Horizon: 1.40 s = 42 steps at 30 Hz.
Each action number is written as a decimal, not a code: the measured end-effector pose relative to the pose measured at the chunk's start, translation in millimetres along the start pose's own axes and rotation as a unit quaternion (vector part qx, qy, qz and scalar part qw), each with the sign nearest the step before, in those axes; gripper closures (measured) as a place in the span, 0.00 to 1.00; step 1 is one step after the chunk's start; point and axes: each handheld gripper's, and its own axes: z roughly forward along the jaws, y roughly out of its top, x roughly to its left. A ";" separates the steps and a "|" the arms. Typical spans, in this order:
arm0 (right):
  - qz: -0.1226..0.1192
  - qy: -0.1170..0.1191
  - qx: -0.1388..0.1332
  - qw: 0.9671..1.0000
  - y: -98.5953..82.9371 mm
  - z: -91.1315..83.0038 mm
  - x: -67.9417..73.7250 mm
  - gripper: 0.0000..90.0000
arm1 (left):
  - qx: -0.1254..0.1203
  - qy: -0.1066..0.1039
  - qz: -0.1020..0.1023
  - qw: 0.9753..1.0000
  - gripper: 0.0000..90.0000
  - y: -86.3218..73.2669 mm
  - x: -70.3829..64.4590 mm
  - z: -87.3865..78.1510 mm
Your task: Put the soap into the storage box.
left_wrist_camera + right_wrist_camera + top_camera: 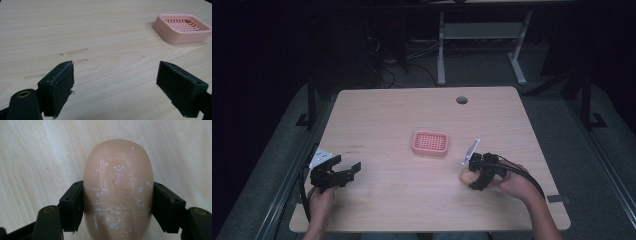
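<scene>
Nearest the person, the right gripper (473,176) is pressing its fingers (71,206) against both flanks of the soap (118,187), a pale oval bar dusted with white flecks; in the right gripper view the bar's long axis is running straight out along the fingers, so they are squeezing it across its short width, and the grip is looking snug, with no gap on either side. In the high view the soap (467,175) is sitting low at the tabletop (402,107), near its right front part; whether it is resting on the wood or just lifted off I cannot tell. The left gripper (344,170) is waiting well apart on the left, its fingers (60,86) spread wide and holding nothing. Farther out, near the middle of the tabletop, the pink dish (430,143) is lying up and to the left of the soap, and the right hand (516,183) is clearly the nearer one to it. The coming move is probably turning on that direction: carrying the bar forward and leftward, then lowering it onto the slotted grid (183,25) inside the dish's rim
</scene>
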 end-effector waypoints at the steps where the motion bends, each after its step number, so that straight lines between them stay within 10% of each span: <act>1: -0.001 0.004 -0.005 1.000 0.8 -1.7 -1.0 0.35 | 0.000 0.000 0.000 1.000 0.16 0.1 0.1 -0.1; 42: -0.015 0.026 -0.042 0.999 66.4 -21.7 -44.4 0.35 | -0.006 -0.005 -0.004 1.000 0.16 0.1 0.8 0.0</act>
